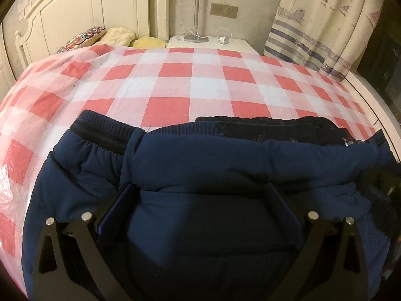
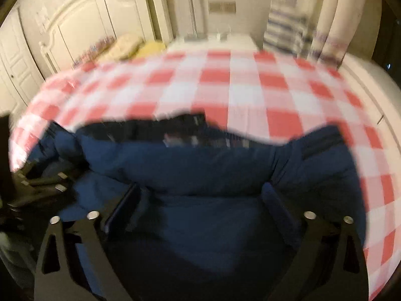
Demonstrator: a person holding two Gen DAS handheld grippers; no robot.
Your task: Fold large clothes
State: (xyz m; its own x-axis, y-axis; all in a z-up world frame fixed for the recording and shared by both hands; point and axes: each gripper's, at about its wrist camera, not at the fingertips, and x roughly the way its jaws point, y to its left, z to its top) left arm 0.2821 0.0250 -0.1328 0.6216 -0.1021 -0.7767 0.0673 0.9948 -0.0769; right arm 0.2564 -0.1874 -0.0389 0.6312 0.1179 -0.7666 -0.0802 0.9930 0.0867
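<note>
Both my hand-held grippers, left (image 1: 200, 200) and right (image 2: 200, 200), stand wide over the navy padded jacket (image 1: 213, 163) on the checked bed (image 1: 175, 80). Fold laid, I judge; next, regrip an edge.

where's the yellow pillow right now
Left wrist view: the yellow pillow lies at the bed's far edge, upper left of centre, between the cream pillow and the white nightstand.

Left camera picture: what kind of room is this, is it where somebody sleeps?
Most likely a bedroom. A bed with a red-and-white checked cover has a white headboard, pillows and a bedside table beside it. A navy padded jacket lies on the cover.
</note>
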